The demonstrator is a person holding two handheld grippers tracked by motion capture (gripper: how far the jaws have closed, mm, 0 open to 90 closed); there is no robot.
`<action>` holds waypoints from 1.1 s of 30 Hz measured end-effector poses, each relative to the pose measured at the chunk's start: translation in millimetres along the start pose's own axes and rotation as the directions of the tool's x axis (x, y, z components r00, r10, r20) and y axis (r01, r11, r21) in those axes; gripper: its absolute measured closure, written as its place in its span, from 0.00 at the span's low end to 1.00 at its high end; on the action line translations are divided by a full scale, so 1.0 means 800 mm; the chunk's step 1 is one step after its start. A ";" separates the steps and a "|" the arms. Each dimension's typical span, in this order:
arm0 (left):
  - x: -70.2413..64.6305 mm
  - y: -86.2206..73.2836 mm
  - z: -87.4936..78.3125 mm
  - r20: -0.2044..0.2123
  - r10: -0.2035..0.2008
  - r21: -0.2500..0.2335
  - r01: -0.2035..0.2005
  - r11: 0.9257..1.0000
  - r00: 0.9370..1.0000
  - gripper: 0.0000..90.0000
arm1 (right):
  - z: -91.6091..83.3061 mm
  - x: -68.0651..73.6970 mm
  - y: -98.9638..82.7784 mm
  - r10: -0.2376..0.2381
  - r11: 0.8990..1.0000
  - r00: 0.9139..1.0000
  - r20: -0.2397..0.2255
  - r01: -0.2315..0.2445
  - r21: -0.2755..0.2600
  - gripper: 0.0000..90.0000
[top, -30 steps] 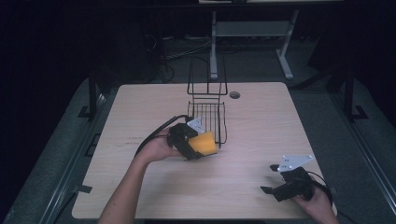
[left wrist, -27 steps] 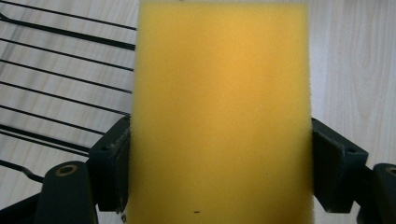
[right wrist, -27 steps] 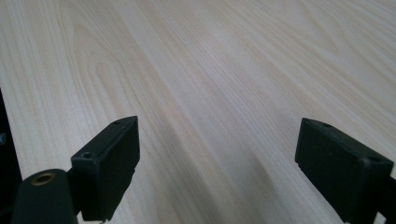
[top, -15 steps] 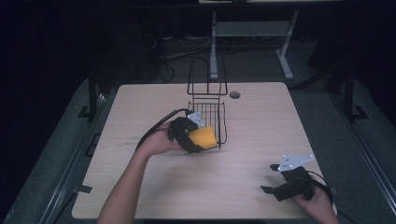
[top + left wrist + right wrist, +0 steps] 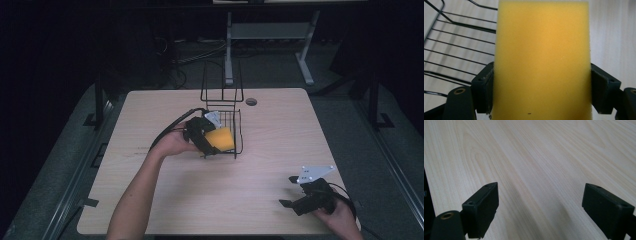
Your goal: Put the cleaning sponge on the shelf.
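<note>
A yellow sponge [image 5: 220, 139] is held by my left gripper [image 5: 207, 141], which is shut on it at the left front side of a black wire basket [image 5: 223, 112] in the middle of the table. In the left gripper view the sponge [image 5: 541, 60] is clamped between both jaws, with the basket wires [image 5: 456, 52] to its left. My right gripper [image 5: 292, 192] rests low near the table's front right corner, open with nothing in it. The right gripper view has its jaws wide apart [image 5: 541, 202] over bare wood.
The light wooden table [image 5: 280, 135] has a round cable hole [image 5: 251, 101] behind the basket. A dark floor and a desk frame [image 5: 270, 35] lie beyond the far edge. Bare tabletop stretches between the basket and the right gripper.
My left gripper has carried the sponge slightly forward and right, closer against the basket's side. The right gripper has stayed put.
</note>
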State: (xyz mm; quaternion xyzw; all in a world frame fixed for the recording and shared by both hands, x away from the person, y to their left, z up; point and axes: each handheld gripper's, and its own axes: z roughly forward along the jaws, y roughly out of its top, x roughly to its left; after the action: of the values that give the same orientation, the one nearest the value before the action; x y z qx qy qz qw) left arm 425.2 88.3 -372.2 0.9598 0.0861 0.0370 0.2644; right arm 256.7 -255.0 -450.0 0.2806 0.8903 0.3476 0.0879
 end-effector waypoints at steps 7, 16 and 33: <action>0.007 0.012 0.011 0.005 0.020 0.014 -0.020 1.000 1.000 0.24 | 0.001 0.001 0.001 -0.001 1.000 1.000 -0.006 0.002 0.010 0.15; 0.019 0.020 0.023 0.012 0.036 0.026 -0.036 0.999 0.999 0.24 | 0.003 0.001 0.001 -0.007 1.000 1.000 -0.014 0.007 0.013 0.15; 0.044 0.009 0.030 0.020 -0.028 0.010 0.028 1.000 0.999 0.24 | 0.007 0.001 0.001 -0.009 1.000 1.000 -0.019 0.009 0.029 0.15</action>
State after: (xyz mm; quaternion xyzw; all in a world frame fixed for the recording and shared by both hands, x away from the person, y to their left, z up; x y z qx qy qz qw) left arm 463.6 76.7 -387.7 0.9601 0.0971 0.0233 0.2613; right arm 258.6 -250.8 -453.6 0.2747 0.8973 0.3369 0.0771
